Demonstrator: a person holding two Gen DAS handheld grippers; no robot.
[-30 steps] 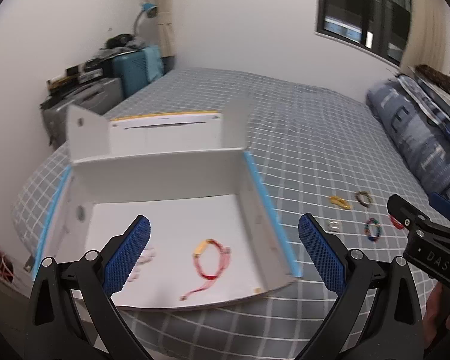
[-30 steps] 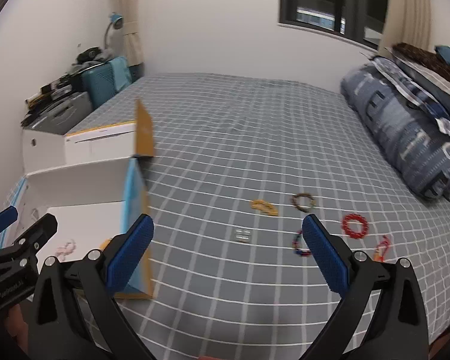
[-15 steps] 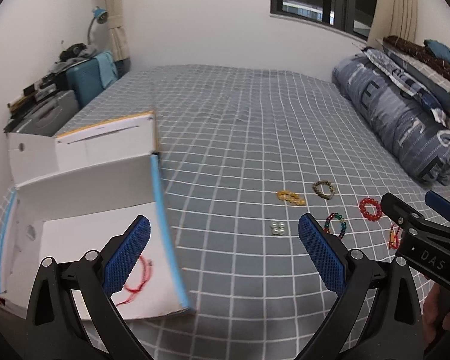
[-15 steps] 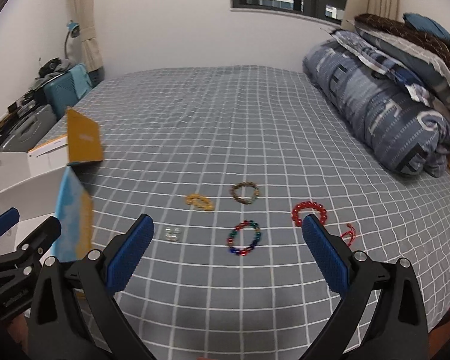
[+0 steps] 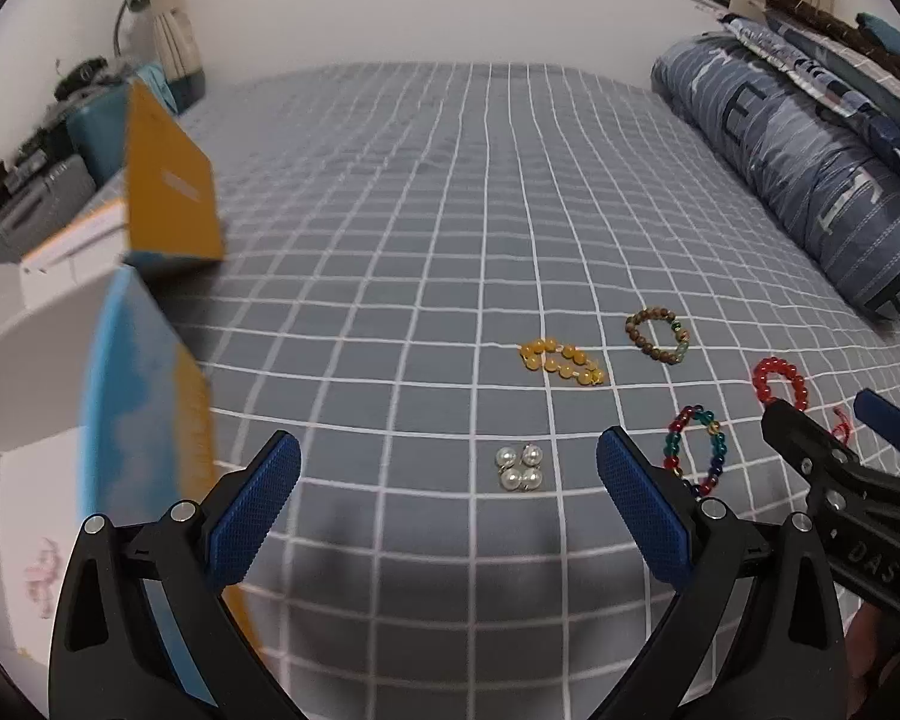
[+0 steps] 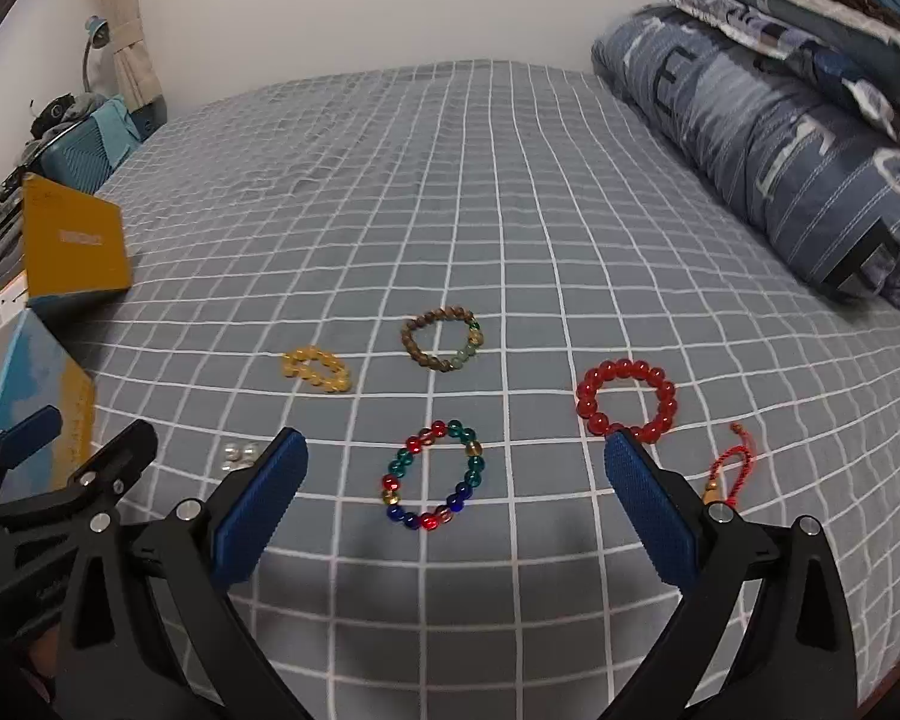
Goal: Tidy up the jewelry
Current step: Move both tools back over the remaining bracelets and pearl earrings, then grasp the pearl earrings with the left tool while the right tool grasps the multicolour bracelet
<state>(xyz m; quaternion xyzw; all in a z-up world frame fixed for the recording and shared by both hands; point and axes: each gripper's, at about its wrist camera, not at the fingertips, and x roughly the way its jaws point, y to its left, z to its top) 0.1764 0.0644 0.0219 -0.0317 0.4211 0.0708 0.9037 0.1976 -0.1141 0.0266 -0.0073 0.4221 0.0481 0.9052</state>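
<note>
Jewelry lies on a grey checked bed sheet. A cluster of pearl pieces (image 5: pixel 517 467) sits between the fingers of my open, empty left gripper (image 5: pixel 447 498). A yellow bead bracelet (image 5: pixel 561 362), a brown bead bracelet (image 5: pixel 657 336), a red bead bracelet (image 5: pixel 780 383) and a multicolour bead bracelet (image 5: pixel 696 450) lie beyond and to the right. My right gripper (image 6: pixel 456 498) is open and empty, with the multicolour bracelet (image 6: pixel 432 474) between its fingers. The red bracelet (image 6: pixel 625 399) and a red cord charm (image 6: pixel 727 471) lie by its right finger. The open white box (image 5: pixel 24 360) stands at the left.
A pink item (image 5: pixel 39 570) lies on the box floor. The box has a blue-edged side wall (image 5: pixel 144 396) and an orange flap (image 5: pixel 168 186). A folded blue duvet (image 6: pixel 780 138) lies along the right side of the bed. Suitcases and clutter (image 6: pixel 84 132) stand at the far left.
Both grippers have swung right, away from the box, and come down closer over the jewelry on the sheet. Both stay open and empty.
</note>
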